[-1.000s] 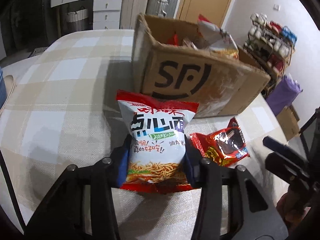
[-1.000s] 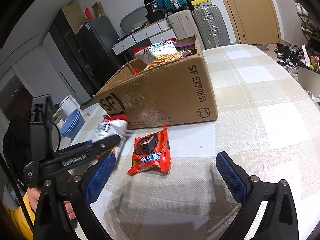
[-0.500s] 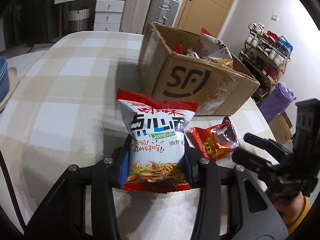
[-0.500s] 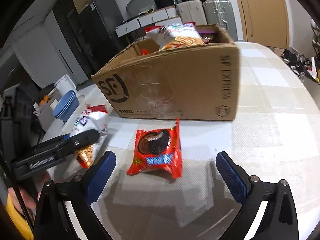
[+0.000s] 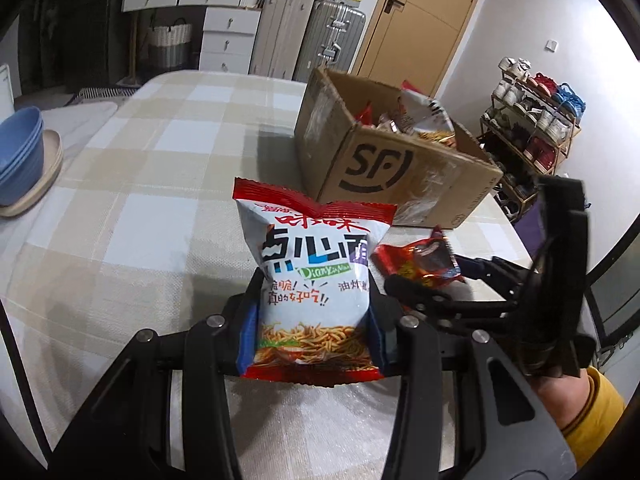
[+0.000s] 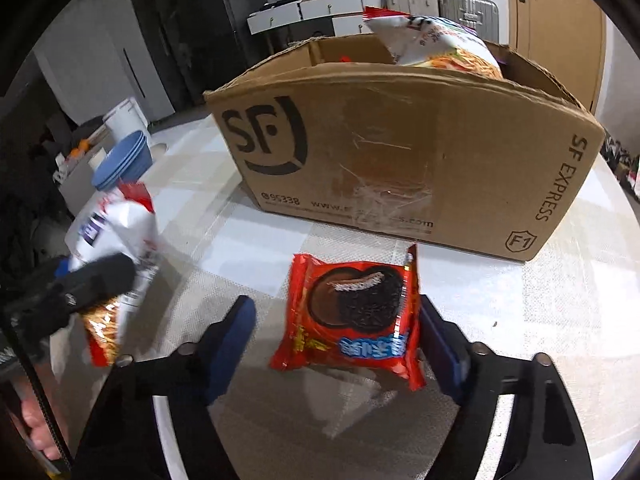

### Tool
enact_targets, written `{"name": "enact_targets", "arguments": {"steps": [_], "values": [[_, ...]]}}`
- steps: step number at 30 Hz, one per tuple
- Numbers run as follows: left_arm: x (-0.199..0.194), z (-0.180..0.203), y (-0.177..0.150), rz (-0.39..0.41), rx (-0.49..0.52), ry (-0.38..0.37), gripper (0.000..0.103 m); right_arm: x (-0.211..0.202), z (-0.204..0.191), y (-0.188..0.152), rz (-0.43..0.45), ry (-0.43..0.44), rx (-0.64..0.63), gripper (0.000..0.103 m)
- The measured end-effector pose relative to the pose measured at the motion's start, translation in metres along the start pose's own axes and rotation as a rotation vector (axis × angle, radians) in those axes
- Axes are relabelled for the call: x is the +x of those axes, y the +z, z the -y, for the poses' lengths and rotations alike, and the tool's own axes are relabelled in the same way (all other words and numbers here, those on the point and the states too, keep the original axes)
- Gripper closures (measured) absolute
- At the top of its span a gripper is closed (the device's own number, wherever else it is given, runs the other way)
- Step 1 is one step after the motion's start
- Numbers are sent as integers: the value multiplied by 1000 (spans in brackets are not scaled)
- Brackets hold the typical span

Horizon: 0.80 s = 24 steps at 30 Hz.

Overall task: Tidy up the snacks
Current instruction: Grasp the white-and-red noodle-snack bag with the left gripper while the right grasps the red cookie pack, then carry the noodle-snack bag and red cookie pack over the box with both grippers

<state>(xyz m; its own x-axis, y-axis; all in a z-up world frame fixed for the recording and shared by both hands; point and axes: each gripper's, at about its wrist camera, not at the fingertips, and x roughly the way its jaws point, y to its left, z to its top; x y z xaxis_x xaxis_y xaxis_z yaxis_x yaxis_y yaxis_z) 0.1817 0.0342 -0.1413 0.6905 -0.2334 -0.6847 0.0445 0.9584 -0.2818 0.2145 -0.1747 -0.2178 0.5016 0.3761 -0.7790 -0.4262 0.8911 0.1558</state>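
Observation:
My left gripper [image 5: 312,332] is shut on a white and red noodle snack bag [image 5: 316,280] and holds it upright above the table; the bag also shows at the left of the right wrist view [image 6: 116,240]. My right gripper [image 6: 340,340] is open around a red chocolate cookie packet [image 6: 352,316] lying on the table; its right pad touches the packet, and a gap remains on the left. The packet also shows in the left wrist view [image 5: 420,256]. An open SF cardboard box [image 6: 400,152] with several snacks inside stands just behind it.
The table has a checked cloth [image 5: 160,184]. Stacked blue bowls [image 5: 20,148] sit at its left edge. Suitcases, drawers and a door are at the back; a shoe rack [image 5: 536,120] stands at the right.
My right gripper has moved forward and down, and its fingers have closed in around the cookie packet. My left gripper has lifted the noodle bag and drawn back from the box.

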Motion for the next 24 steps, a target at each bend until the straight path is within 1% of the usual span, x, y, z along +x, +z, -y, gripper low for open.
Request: {"name": "enact_targets", "arguments": {"steps": [2, 5, 8, 11, 16, 21, 24], "values": [[-7, 1, -1, 7, 4, -2, 63, -3, -6, -4, 4, 6, -24, 46], [-16, 0, -4, 12, 2, 2, 63, -7, -1, -9, 12, 50, 5, 53], [-24, -1, -8, 11, 0, 6, 63, -14, 8, -15, 21, 88, 44, 56], [-31, -1, -12, 11, 4, 11, 63, -21, 12, -21, 28, 107, 67, 56], [-44, 1, -17, 15, 15, 14, 63, -40, 20, -33, 69, 167, 133, 56], [-57, 9, -21, 21, 28, 15, 62, -79, 27, -42, 142, 231, 194, 56], [-65, 14, -24, 27, 40, 9, 62, -104, 27, -45, 180, 257, 203, 56]]}}
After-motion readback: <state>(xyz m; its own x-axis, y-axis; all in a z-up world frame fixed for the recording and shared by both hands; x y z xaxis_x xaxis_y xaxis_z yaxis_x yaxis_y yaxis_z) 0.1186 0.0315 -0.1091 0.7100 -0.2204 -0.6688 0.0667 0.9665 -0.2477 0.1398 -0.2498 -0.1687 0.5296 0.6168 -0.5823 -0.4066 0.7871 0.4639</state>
